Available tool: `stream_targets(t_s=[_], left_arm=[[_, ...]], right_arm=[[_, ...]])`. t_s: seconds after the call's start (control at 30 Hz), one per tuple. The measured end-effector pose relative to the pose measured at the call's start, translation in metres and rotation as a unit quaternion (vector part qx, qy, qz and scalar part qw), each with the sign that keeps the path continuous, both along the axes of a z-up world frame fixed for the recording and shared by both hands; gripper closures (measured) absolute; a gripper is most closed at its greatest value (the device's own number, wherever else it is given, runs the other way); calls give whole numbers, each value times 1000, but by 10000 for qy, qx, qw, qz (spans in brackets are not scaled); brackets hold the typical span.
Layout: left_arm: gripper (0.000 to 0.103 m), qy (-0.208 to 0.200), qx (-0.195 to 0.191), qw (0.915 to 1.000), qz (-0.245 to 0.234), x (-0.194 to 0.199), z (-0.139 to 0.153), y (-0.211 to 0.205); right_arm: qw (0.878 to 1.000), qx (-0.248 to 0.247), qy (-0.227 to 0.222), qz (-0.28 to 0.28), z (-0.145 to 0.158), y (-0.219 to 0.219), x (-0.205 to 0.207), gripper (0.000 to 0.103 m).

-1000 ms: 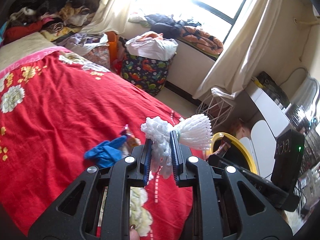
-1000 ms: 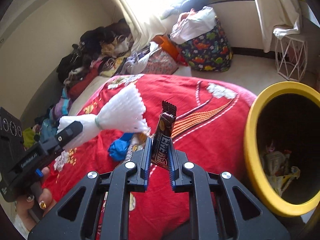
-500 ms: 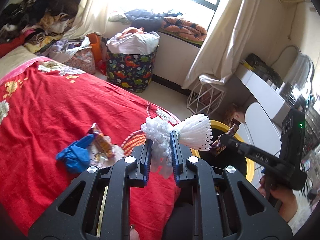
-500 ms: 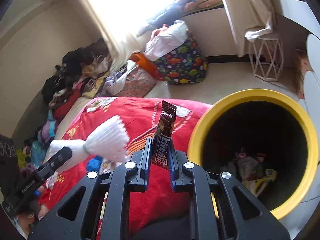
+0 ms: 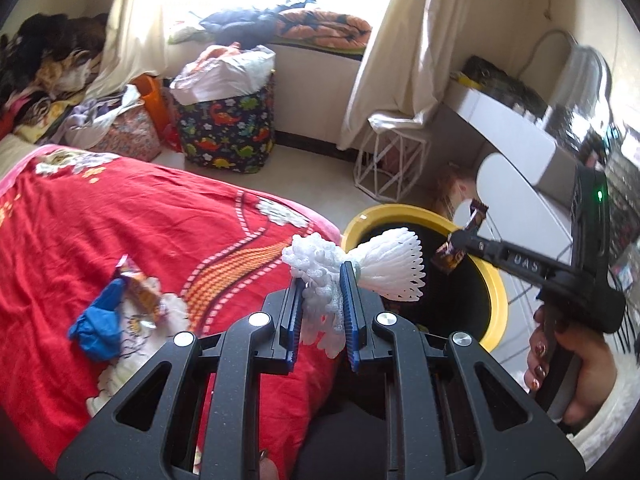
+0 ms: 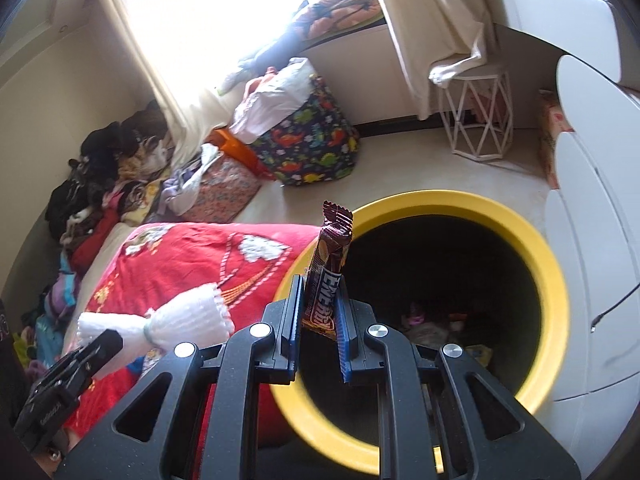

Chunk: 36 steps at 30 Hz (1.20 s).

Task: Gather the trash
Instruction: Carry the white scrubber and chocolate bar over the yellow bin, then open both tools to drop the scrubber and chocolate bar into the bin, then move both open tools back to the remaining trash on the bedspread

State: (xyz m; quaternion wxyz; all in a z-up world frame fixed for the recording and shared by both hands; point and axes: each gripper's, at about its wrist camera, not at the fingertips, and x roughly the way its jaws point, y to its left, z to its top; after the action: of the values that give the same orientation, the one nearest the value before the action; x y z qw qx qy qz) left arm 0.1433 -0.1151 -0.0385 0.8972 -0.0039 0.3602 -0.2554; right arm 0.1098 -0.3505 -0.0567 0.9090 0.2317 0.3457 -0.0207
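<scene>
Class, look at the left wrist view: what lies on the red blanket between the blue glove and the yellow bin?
A crumpled orange snack wrapper lies right beside the blue glove; from there to the yellow bin the red blanket is bare. The left wrist view shows this.

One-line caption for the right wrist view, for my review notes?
Right gripper holds a brown snack wrapper upright in front of the yellow bin beside the red blanket.

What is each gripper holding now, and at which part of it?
Left gripper: white foam net, by its bunched end. Right gripper: brown snack wrapper, by its lower half.
</scene>
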Motion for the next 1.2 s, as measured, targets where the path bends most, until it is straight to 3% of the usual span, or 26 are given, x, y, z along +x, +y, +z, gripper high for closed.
stream_targets(t_s=[0.5,0.6,0.63,0.7,0.83,1.2], left_arm=[[90,145,639,9931,-970,0,-33,-84],[71,228,645,9922,-1043,6,-37,-94],[53,249,619,9922,-1051,7,-37,-95],[38,264,546,9928,-1035,9,-37,-96],[12,153,499,9949,-867,9,-33,-91],[11,-110,375,9992,-98,9,-19,-41]], right_arm=[[9981,71,352,-494,-21,-46,-9,85],[9971,198,430,-601,-26,-55,-11,73],[9969,219,437,-610,-27,-57,-11,68],[9966,238,432,-654,-27,-60,-13,61],[9967,221,391,-677,-26,-61,-15,58],[10000,-92,3,-35,-2,-17,-7,49]])
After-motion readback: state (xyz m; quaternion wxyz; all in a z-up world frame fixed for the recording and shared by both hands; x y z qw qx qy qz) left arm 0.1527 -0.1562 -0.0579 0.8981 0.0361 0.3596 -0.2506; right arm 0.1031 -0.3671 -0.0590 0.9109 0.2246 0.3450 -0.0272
